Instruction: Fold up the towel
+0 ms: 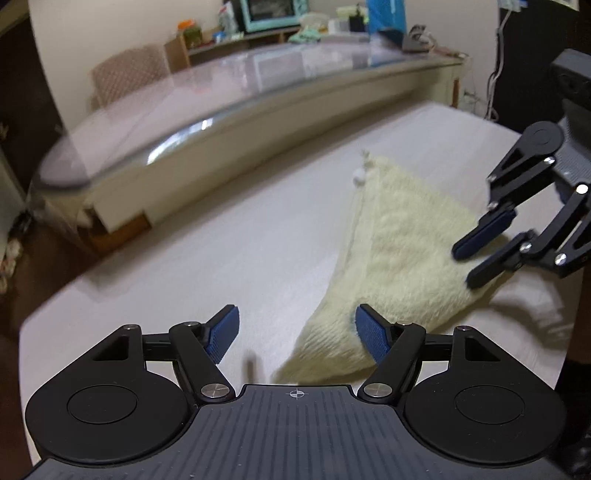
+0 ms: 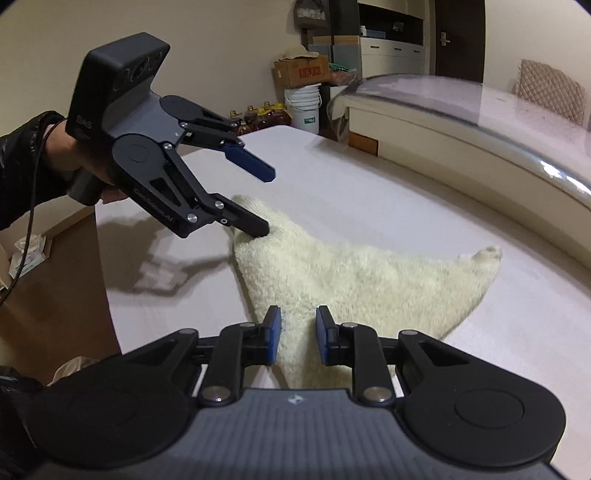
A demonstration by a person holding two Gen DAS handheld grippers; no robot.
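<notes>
A cream fluffy towel (image 1: 406,254) lies on the white table (image 1: 221,258), bunched into a rough triangle with a string and small white pompoms (image 1: 359,180) at its far corner. My left gripper (image 1: 295,332) is open, its right pad beside the towel's near corner. In the right wrist view the left gripper (image 2: 267,203) hangs open over the towel's left corner, its lower finger touching the cloth. My right gripper (image 2: 298,338) is open, with the towel (image 2: 351,284) lying under and between its pads. The right gripper also shows in the left wrist view (image 1: 463,267) over the towel's right edge.
A second table with a glass top (image 1: 240,85) stands just beyond the white one. A shelf with a teal oven (image 1: 273,13) and clutter lines the far wall. In the right wrist view a cardboard box (image 2: 301,72), a white bucket (image 2: 303,109) and bottles stand past the table's far end.
</notes>
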